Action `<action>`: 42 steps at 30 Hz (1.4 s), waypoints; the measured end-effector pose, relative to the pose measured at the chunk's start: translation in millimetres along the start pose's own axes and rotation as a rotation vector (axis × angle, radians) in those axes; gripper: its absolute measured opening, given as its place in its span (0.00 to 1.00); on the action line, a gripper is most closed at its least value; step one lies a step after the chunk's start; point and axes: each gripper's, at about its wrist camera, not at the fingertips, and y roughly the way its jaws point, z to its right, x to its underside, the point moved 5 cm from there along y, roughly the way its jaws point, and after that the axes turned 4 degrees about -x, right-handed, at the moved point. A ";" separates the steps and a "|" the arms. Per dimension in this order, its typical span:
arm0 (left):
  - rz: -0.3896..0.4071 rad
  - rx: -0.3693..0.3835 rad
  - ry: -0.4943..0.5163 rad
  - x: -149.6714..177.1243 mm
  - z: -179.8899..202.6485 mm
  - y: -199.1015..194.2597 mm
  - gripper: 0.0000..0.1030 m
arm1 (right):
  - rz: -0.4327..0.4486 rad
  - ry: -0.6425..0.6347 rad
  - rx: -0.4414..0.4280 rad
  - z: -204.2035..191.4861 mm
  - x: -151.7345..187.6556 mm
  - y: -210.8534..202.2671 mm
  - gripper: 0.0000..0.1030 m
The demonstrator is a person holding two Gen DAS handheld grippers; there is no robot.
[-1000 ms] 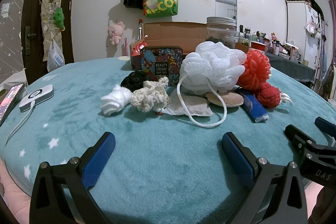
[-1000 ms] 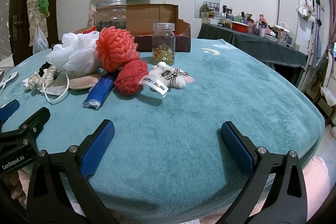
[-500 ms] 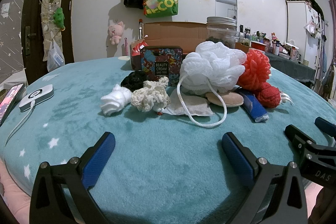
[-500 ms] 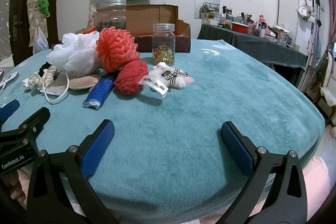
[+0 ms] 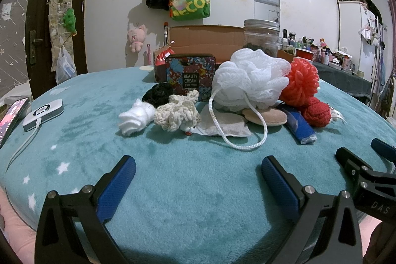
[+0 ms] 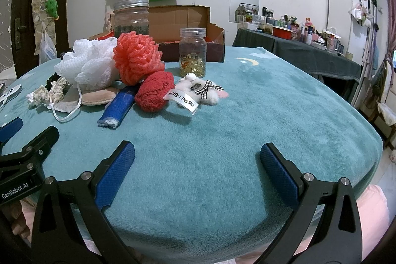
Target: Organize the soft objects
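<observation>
From the left wrist view, my left claw (image 5: 196,176) is spread wide with nothing between its blue pads, low over the teal blanket (image 5: 173,189) that covers the desk. Ahead of it lies an open strip of blanket before the pile begins. The white mesh pouf (image 5: 250,79) sits in the middle, its cord loop (image 5: 237,128) trailing toward me. Left of it are the cream crochet piece (image 5: 177,113), the small white plush (image 5: 135,118) and a black scrunchie (image 5: 158,93) behind them. Right of the pouf are the coral pouf (image 5: 300,82), a tan round pad (image 5: 266,115), a blue roll (image 5: 300,125) and a red knit ball (image 5: 318,111). A floral tin (image 5: 189,76) and a cardboard box (image 5: 205,41) stand behind. Near the left edge are a phone (image 5: 11,115) and a white charger (image 5: 43,111). The right claw's tip (image 5: 358,165) shows at my far right.

From the right wrist view, my right claw (image 6: 196,175) is equally wide open and holds nothing. The pile fills the left half; a white bunny plush (image 6: 200,89) with its tag lies nearest the centre, just in front of a pill jar (image 6: 192,52). A bigger glass jar (image 6: 131,16) stands behind the pile. To the right the blanket runs bare to its rounded edge (image 6: 366,130), where it drops away.
</observation>
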 end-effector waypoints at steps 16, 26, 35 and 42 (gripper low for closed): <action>0.000 0.001 0.001 0.1 0.0 -0.1 1.00 | -0.001 0.001 0.000 0.3 -0.2 1.1 1.00; -0.040 0.049 0.014 -9.2 -6.0 -3.1 1.00 | -0.022 0.001 -0.012 1.7 -2.9 2.2 1.00; 0.001 0.042 0.008 -43.4 -30.0 -2.8 1.00 | -0.017 0.007 -0.054 7.1 -23.6 3.5 1.00; 0.022 0.105 0.043 -78.1 -25.6 0.2 1.00 | 0.031 -0.011 -0.101 3.6 -60.1 1.5 1.00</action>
